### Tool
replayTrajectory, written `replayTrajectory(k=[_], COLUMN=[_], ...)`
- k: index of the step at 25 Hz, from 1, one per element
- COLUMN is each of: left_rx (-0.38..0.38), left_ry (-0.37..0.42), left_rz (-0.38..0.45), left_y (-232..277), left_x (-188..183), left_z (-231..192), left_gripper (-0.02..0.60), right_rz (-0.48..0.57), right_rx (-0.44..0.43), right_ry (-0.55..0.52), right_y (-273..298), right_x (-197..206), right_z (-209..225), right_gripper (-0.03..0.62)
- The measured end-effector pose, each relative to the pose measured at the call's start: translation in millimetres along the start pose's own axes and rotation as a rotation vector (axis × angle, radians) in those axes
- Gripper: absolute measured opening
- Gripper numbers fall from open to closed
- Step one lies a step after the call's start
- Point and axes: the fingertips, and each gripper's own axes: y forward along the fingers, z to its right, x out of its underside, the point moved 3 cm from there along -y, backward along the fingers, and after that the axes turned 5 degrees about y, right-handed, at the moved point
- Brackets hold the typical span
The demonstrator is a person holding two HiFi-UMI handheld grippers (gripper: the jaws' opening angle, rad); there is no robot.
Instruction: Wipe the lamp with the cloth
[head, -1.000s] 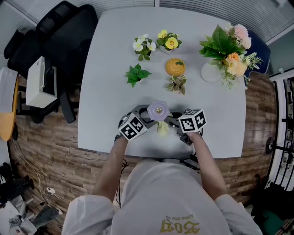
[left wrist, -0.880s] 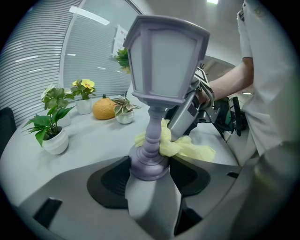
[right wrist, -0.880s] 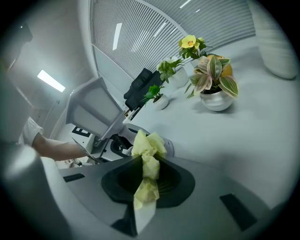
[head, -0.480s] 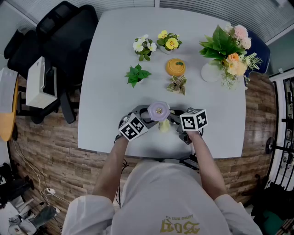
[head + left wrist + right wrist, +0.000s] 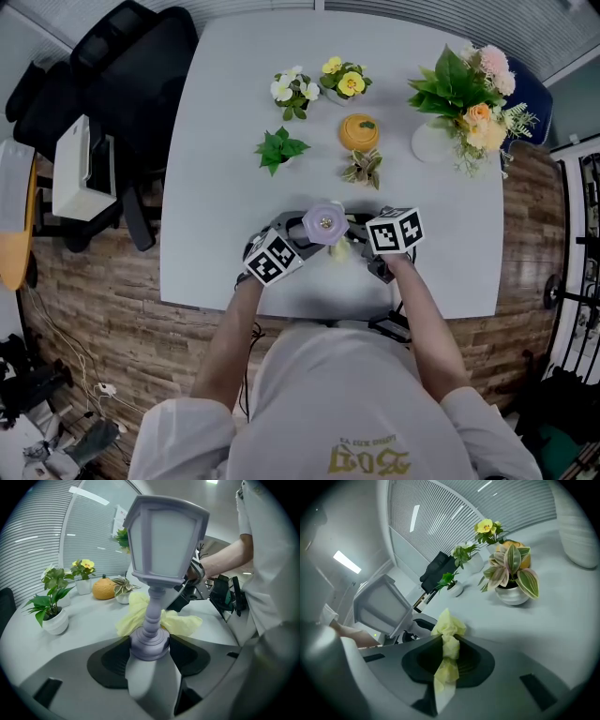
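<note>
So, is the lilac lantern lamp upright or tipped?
Upright: the lilac lantern-shaped lamp rises straight, clamped at the bottom in the left claw.

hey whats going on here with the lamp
A person works at a white table with tongs in each hand. The left tongs are shut on the base of a small lilac lamp, holding it upright. The right tongs are shut on a yellow cloth, held low beside the lamp's stem.

I count one lamp (image 5: 324, 225), one yellow cloth (image 5: 339, 250), four potted plants (image 5: 293, 92) (image 5: 343, 82) (image 5: 278, 150) (image 5: 362, 171) toward twelve o'clock, one orange pumpkin (image 5: 358, 134), one bouquet (image 5: 469, 89) at one o'clock, and two grippers: left gripper (image 5: 150, 651), right gripper (image 5: 449, 656).
</note>
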Motion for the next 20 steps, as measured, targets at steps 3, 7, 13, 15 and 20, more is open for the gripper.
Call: replayTrajectory(k=[3,7,13,15,20], left_rx=[-0.001,0.000,0.000,-0.001,-0.002], left_ry=[-0.001,-0.004,-0.003,-0.002,-0.002], left_rz=[-0.004,-0.006,-0.003,-0.002,-0.003], left_y=[0,-1,-1,-1,0], left_x=[1,0,-1,0,0], left_z=[0,0,1,1,0], left_gripper=[0.267,0.267,0.267,0.267,0.267], right_rz=[-0.002,-0.009,0.010,0.021,0.044], right_rx=[-0.006,-0.006,0.007,0.026,0.089], right_ry=[-0.002,-0.008,0.005,0.006,0.009], right_y=[4,7,12,12,11], right_x=[-4,-8,-13,-14,-15], right_z=[0,1,3,4,11], right_gripper=[0.061,0.061,0.063,0.063,0.063])
